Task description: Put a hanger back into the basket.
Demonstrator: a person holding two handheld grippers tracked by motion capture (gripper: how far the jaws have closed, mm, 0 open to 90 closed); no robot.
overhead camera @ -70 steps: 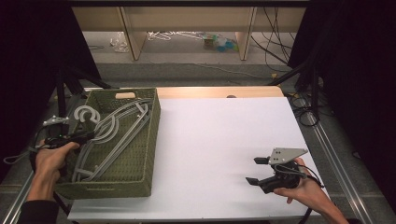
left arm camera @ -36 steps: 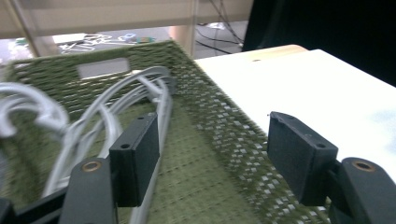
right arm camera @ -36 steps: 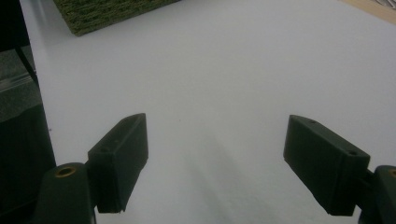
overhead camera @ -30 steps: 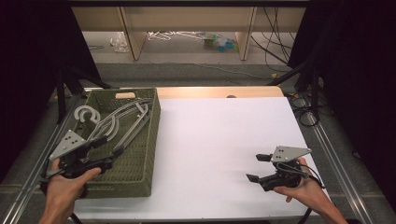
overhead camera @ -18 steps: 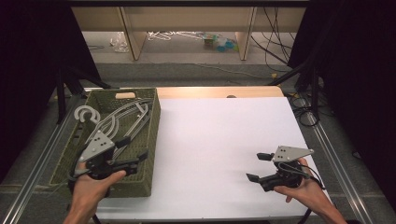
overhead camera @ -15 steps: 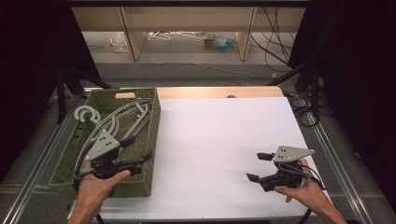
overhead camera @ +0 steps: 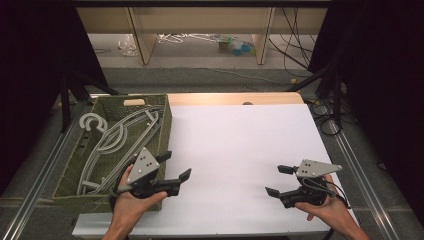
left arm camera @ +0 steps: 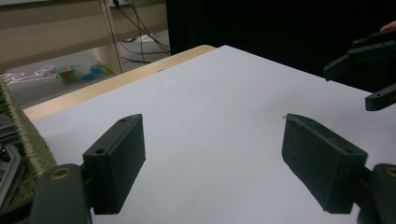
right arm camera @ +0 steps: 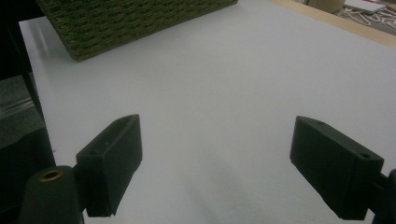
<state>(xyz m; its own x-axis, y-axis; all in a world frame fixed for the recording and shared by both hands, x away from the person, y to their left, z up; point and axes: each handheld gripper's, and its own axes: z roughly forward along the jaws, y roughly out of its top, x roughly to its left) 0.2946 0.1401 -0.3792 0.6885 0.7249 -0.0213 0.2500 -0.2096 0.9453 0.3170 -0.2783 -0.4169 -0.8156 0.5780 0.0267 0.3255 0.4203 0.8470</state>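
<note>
Hangers (overhead camera: 117, 145) lie in the basket (overhead camera: 165, 125) (tangled). The left claw (overhead camera: 175, 167), released and empty, should reach back over the basket and pinch one hanger.

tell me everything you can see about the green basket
The basket is a rectangular olive-green woven bin with a pale handle cut-out in its far wall. It sits flat at the table's left edge, holding several grey hangers, one hook poking over the left rim. The left gripper hovers open by its near right corner.

pale grey plastic hangers (overhead camera: 117, 145) lie flat, overlapping, inside a green woven basket (overhead camera: 165, 117) at the table's left; perhaps three, one hook poking over the far-left rim.
</note>
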